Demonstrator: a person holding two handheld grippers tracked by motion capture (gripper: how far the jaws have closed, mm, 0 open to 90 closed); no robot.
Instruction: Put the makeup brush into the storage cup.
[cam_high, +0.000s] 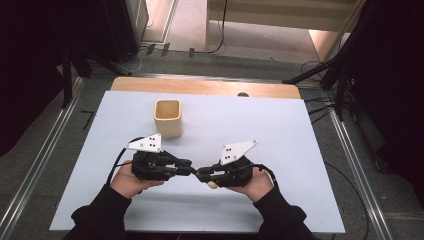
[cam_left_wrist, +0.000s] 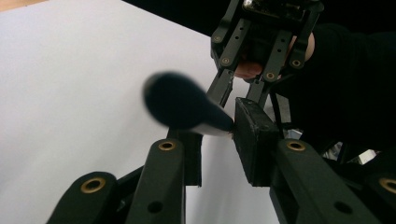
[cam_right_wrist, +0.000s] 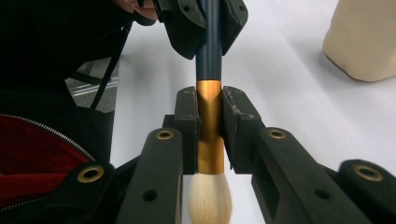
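The brush (cam_right_wrist: 209, 116) is pinched by both grippers: right gripper (cam_right_wrist: 210, 135) on its gold collar, left gripper (cam_left_wrist: 219, 140) on its dark handle.

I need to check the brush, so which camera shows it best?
The right gripper view: the brush shows its dark handle, gold ferrule and pale bristles. The left gripper view gives a blurred handle end; the high view, a pale tip.

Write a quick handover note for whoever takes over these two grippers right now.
Right gripper: shut on the brush, clamped at its gold ferrule, bristles toward the hand.
Left gripper: jaws around the dark handle end, pads on it.
Both hold the brush level above the white table, in front of the beige cup.
Done: brush lifted, gripped by both.
Left, probably: release one gripper and put the brush in the cup.
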